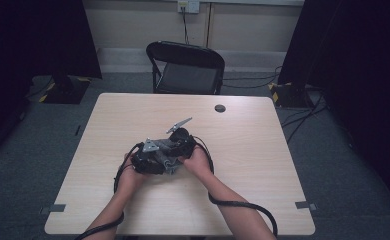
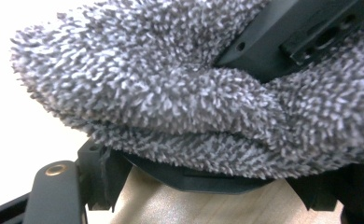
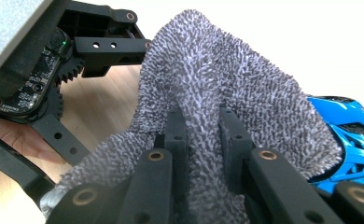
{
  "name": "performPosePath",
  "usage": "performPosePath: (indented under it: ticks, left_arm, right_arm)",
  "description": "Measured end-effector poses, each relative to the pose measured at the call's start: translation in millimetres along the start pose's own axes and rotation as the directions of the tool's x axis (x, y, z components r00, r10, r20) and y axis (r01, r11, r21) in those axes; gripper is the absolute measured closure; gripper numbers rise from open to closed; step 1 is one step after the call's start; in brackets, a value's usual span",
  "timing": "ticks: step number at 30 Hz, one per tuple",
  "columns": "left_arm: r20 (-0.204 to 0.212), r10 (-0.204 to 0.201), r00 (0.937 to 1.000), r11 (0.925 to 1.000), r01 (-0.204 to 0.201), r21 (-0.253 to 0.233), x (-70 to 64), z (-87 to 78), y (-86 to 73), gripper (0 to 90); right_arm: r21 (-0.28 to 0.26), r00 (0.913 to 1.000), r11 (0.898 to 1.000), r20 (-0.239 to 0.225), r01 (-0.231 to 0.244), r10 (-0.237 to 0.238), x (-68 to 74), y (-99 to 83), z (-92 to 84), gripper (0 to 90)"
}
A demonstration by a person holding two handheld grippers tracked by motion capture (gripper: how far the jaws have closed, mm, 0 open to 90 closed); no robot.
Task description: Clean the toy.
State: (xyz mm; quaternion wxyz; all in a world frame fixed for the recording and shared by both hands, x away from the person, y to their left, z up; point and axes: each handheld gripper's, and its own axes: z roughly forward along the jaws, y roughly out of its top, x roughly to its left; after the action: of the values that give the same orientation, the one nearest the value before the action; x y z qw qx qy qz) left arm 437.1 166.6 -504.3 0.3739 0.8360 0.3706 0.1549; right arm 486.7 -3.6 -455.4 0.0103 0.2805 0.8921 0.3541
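Right gripper (image 3: pixel 203 135): a fold of the cloth (image 3: pixel 227 93) stands pinched between its fingers (image 3: pixel 175 135), the rest of the cloth draped past the fingertips and down both sides. Beyond the cloth, to the right of those fingers, a plastic object (image 3: pixel 348 135) lies partly under the cloth's edge. To the left of the fingers sits the left gripper (image 3: pixel 40 79), touching the cloth. In the left gripper view the cloth hangs just above that gripper's own fingers. Both grippers meet mid-table (image 1: pixel 263 165); a chair (image 1: pixel 185 67) stands behind the table.
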Motion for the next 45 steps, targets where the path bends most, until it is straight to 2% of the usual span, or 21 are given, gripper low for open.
performPosePath:
  ticks: [9, 18, 29, 31, 33, 36, 45]
  left_arm:
    - [-0.001, 0.0, 1.0, 1.0, 0.0, 0.0, 0.0, 0.0, 0.0, 24.1]
    - [-0.001, -0.001, 1.0, 1.0, 0.001, -0.002, -0.1, 0.2, -0.1, 24.1]
    - [-0.001, -0.001, 1.0, 1.0, 0.001, -0.002, -0.1, 0.1, -0.1, 24.1]
    - [-0.001, 0.0, 1.0, 1.0, 0.0, -0.001, -0.1, 0.1, -0.1, 24.1]
    - [-0.001, 0.0, 1.0, 1.0, 0.0, -0.001, 0.0, 0.1, -0.1, 24.1]
    - [-0.001, 0.0, 1.0, 1.0, 0.0, -0.002, -0.1, 0.2, -0.1, 24.1]
    - [-0.001, 0.0, 1.0, 1.0, 0.0, -0.002, -0.1, 0.2, -0.1, 24.1]
  right_arm:
    - [0.005, 0.9993, 1.0, 0.031, -0.021, 0.021, -9.8, -0.4, -5.9, 76.9]
    - [-0.013, 0.9959, 0.997, 0.042, -0.08, 0.081, -23.9, -0.7, -9.1, 76.9]
    - [-0.013, 0.992, 0.996, 0.088, -0.09, 0.09, -40.3, -3.4, -13.4, 76.8]
    - [-0.008, 0.9895, 0.995, 0.102, -0.102, 0.102, -45.5, -4.7, -14.2, 76.8]
    - [-0.017, 0.986, 0.991, 0.098, -0.134, 0.135, -51.3, -7.2, -14.3, 76.8]
    - [-0.026, 0.9821, 0.987, 0.102, -0.157, 0.158, -56.7, -9.4, -14.4, 76.8]
    - [-0.036, 0.9736, 0.981, 0.124, -0.188, 0.191, -67.9, -12.7, -14.8, 76.5]
